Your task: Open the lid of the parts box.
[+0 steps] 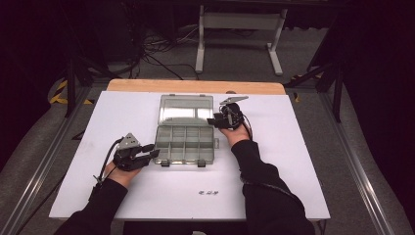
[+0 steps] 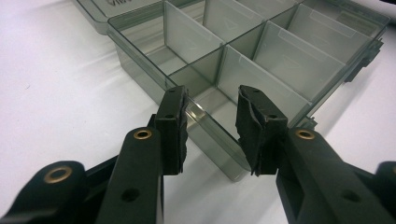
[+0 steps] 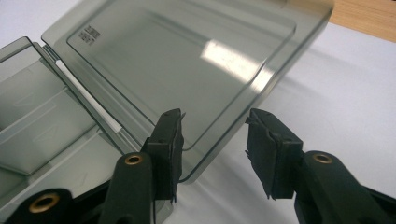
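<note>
Left gripper [image 1: 150,154] sits at the compartment box's [image 1: 185,144] front-left corner, jaws parted astride the corner wall, pads clear of it. Box lies mid-table [image 1: 293,196]; its open lid [image 1: 186,107] reaches toward the far edge. Right gripper [image 1: 213,121], released, straddles the lid's right corner. Lid label is unreadable, and the lid's underside is hidden.

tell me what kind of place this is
Probably a lab or recording workspace rather than a home. A white table stands inside a metal frame, loose cables lie on the grey floor behind it, and dark curtains surround it. On the table lies an open clear compartment box.
</note>
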### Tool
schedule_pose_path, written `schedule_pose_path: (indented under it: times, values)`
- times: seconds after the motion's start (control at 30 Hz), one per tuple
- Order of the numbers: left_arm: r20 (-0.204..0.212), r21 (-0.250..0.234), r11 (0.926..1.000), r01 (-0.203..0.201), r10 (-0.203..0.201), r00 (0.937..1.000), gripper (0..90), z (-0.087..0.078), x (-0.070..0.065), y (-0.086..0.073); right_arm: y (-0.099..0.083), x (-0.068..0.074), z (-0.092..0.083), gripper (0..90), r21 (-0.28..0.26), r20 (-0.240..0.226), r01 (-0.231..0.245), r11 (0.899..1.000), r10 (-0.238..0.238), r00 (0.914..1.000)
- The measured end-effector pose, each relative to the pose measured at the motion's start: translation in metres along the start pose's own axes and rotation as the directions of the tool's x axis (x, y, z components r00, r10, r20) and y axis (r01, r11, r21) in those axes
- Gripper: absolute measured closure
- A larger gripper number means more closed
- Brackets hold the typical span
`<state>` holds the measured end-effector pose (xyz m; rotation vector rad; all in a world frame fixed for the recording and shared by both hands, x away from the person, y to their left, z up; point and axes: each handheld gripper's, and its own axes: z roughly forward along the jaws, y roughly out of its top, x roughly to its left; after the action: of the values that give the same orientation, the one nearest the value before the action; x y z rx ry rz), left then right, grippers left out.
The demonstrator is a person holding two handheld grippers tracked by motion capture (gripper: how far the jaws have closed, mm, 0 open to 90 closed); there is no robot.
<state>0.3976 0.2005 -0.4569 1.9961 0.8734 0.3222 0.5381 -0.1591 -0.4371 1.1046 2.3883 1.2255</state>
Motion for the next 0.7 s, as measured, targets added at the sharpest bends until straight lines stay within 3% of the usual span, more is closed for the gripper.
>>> schedule_pose_path:
  times: [0.1, 0.2, 0.37, 0.47, 0.7]
  values:
    - [0.001, -0.002, 1.0, 0.006, -0.006, 1.0, 61.2, 0.0, 0.0, 0.0, 0.0, 0.001, -0.001, 53.9, -0.003, 0.002, 0.001, 1.0, -0.001, 1.0]
    - [0.034, 0.006, 0.9992, 0.04, -0.041, 0.9986, 59.3, 0.001, 0.004, -0.001, 0.0, 0.001, -0.003, 52.4, -0.004, 0.005, 0.005, 1.0, -0.005, 1.0]
    - [0.023, 0.003, 0.9986, 0.052, -0.052, 0.9984, 55.9, 0.0, 0.004, -0.001, 0.001, 0.003, -0.011, 50.7, -0.018, 0.004, 0.005, 1.0, -0.005, 1.0]
    - [0.039, -0.019, 0.9973, 0.071, -0.07, 0.9968, 52.7, -0.005, 0.007, 0.0, 0.003, 0.006, -0.019, 48.3, -0.03, 0.005, 0.02, 0.999, -0.02, 0.9998]
    - [0.022, -0.093, 0.9948, 0.043, -0.041, 0.9989, 48.0, -0.015, 0.003, 0.004, 0.004, 0.017, -0.044, 42.5, -0.057, -0.008, 0.061, 0.996, -0.062, 0.9981]
